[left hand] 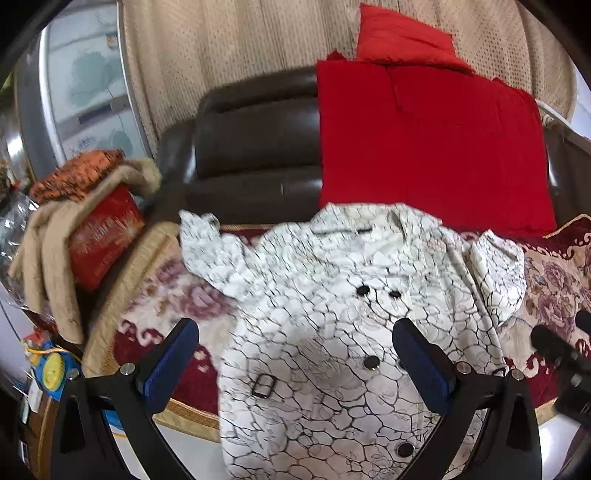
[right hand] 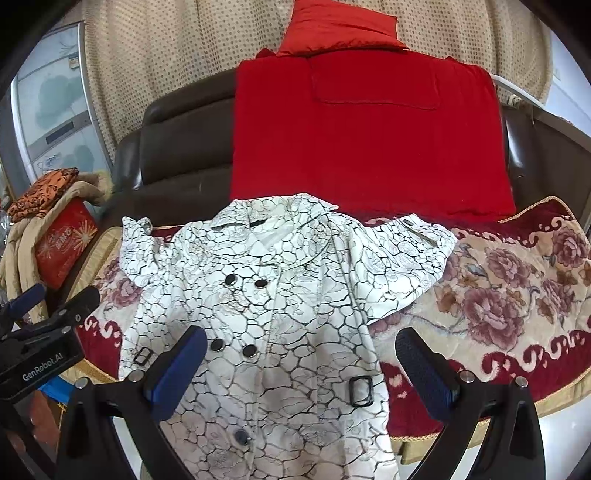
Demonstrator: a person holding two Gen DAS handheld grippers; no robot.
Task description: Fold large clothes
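Observation:
A white coat (left hand: 332, 317) with a black crackle print, black buttons and belt buckles lies face up on a floral sofa cover (left hand: 162, 291), collar away from me, hem hanging over the front edge. It also shows in the right wrist view (right hand: 280, 295). My left gripper (left hand: 295, 347) is open and empty above the coat's left middle. My right gripper (right hand: 301, 350) is open and empty above the coat's right side. The left gripper (right hand: 55, 306) shows at the left of the right wrist view; the right gripper (left hand: 561, 347) shows at the right edge of the left wrist view.
A red blanket (right hand: 369, 133) drapes over the brown leather sofa back (right hand: 177, 147), with a red cushion (right hand: 340, 26) on top. A red box (left hand: 103, 236) under beige and orange cloth sits left of the sofa. A beige curtain (left hand: 236, 44) hangs behind.

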